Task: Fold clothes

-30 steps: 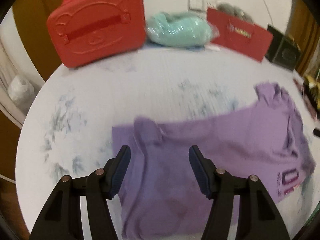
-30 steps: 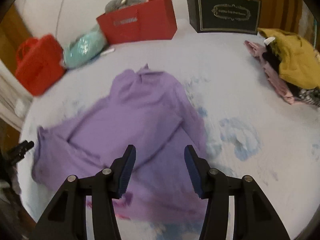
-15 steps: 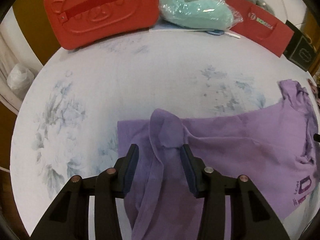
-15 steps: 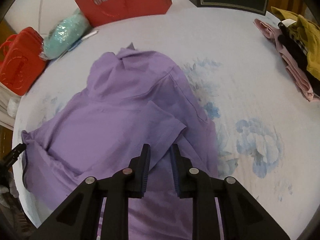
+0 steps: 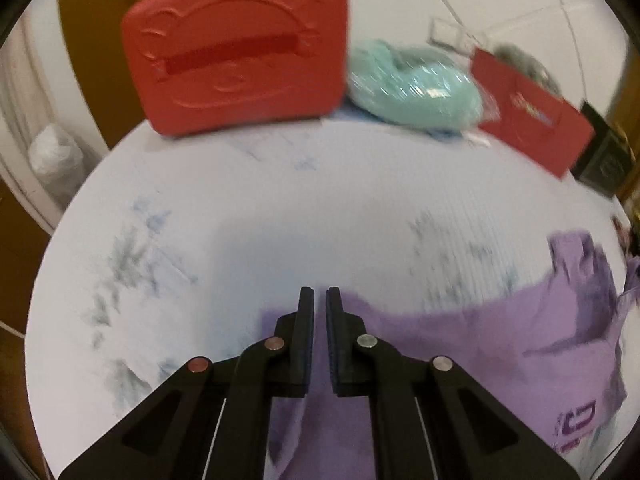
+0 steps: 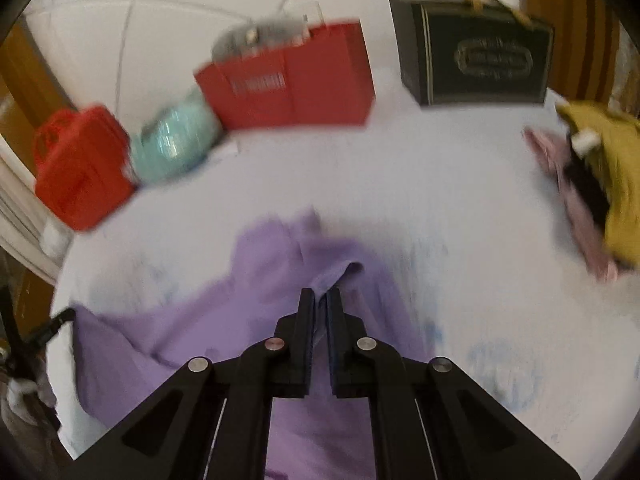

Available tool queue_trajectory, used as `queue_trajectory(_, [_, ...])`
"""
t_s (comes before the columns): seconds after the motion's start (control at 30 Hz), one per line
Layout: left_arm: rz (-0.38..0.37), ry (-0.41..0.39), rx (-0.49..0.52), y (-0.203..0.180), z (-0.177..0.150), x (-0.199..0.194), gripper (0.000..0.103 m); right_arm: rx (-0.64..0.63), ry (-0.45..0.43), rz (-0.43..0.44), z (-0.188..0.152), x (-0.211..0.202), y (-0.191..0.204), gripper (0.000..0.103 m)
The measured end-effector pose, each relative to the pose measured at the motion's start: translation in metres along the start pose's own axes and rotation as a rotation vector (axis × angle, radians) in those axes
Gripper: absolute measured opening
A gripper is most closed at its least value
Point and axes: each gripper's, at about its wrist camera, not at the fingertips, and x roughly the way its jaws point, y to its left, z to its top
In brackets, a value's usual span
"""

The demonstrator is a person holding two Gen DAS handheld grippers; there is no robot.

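Note:
A purple T-shirt (image 5: 480, 344) lies on a white cloth with blue flower prints (image 5: 280, 216). In the left wrist view my left gripper (image 5: 320, 300) is shut over the shirt's near left edge, and cloth hangs below the jaws. In the right wrist view the same shirt (image 6: 160, 344) spreads to the left, and my right gripper (image 6: 321, 300) is shut on a raised fold of it, pulled up off the table. Both views are blurred.
At the back stand a red bear case (image 5: 236, 48), a mint bundle in plastic (image 5: 416, 84), a red paper bag (image 6: 288, 80) and a black gift box (image 6: 472, 56). A pile of yellow and pink clothes (image 6: 600, 184) lies at the right edge.
Both grippers went from open to shut on the purple shirt. They have since lifted, and the shirt rises with them.

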Motion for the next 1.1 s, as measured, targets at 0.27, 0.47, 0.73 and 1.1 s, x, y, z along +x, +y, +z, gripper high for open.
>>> queue_trajectory(0.27, [-0.045, 0.074, -0.029, 0.022, 0.01, 0.02, 0.013, -0.025, 0.04, 0.003, 0.045, 0.037, 0.015, 0.007])
queue_trajectory(0.47, [-0.064, 0.105, 0.04, 0.012, -0.003, 0.032, 0.042, -0.034, 0.13, -0.04, 0.013, 0.046, 0.005, 0.03])
queue_trajectory(0.73, [-0.075, 0.138, 0.093, -0.012, -0.009, 0.048, 0.042, -0.059, 0.206, -0.109, -0.006, 0.076, 0.001, 0.044])
queue_trajectory(1.1, [-0.036, 0.162, 0.067, -0.019, -0.02, 0.061, 0.028, -0.206, 0.222, -0.125, -0.015, 0.107, 0.025, 0.031])
